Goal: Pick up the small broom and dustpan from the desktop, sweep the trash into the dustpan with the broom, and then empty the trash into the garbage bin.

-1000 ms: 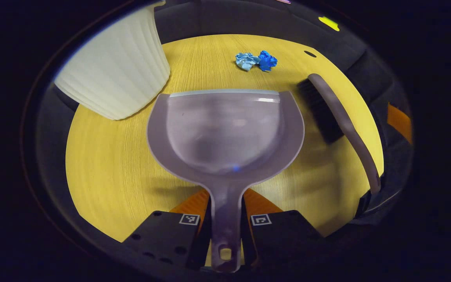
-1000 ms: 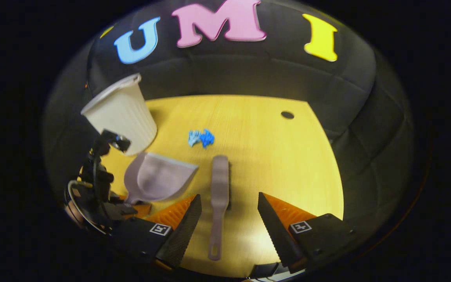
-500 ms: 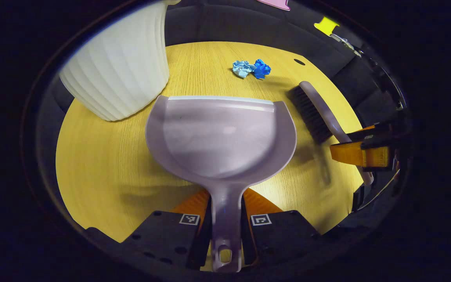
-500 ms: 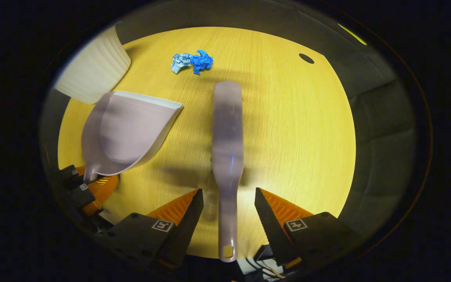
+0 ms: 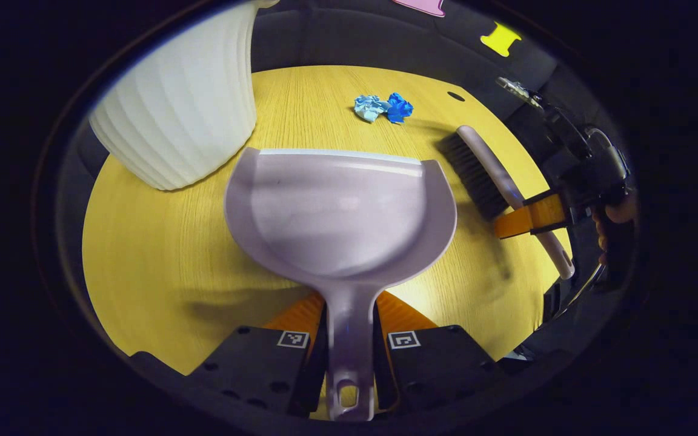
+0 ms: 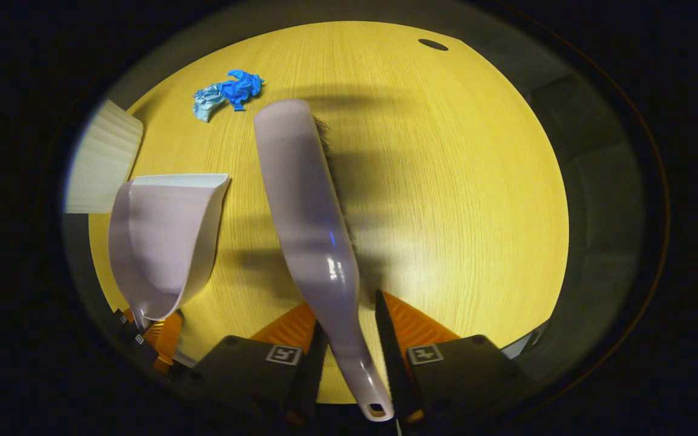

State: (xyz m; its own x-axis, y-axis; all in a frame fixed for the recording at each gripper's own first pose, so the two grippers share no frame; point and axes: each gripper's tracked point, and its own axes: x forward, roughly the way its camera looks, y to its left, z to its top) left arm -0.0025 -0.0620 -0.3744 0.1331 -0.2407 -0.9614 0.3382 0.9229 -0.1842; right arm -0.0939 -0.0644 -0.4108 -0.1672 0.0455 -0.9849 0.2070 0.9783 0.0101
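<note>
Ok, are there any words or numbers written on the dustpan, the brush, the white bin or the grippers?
No words or numbers can be read here.
Lilac plastic dustpan: none.
Lilac plastic broom with dark bristles: none.
White ribbed plastic bin: none.
Crumpled blue paper trash: none.
On the left gripper and the right gripper: small square black-and-white code markers, patterns, not letters.

Warm light from above floods the yellow wood-grain counter (image 5: 161, 254) in both views, while the booth around it falls off into near darkness. Fisheye distortion bows the counter's edges and stretches the white ribbed bin (image 5: 176, 115) at the frame's rim. Soft highlights sheen the dustpan (image 5: 340, 212) bowl, and a small glare spot marks the broom (image 6: 306, 224) handle in the right gripper view. Broad, soft shadows lie beneath both tools. The crumpled blue paper (image 6: 225, 94) stays sharp.
</note>
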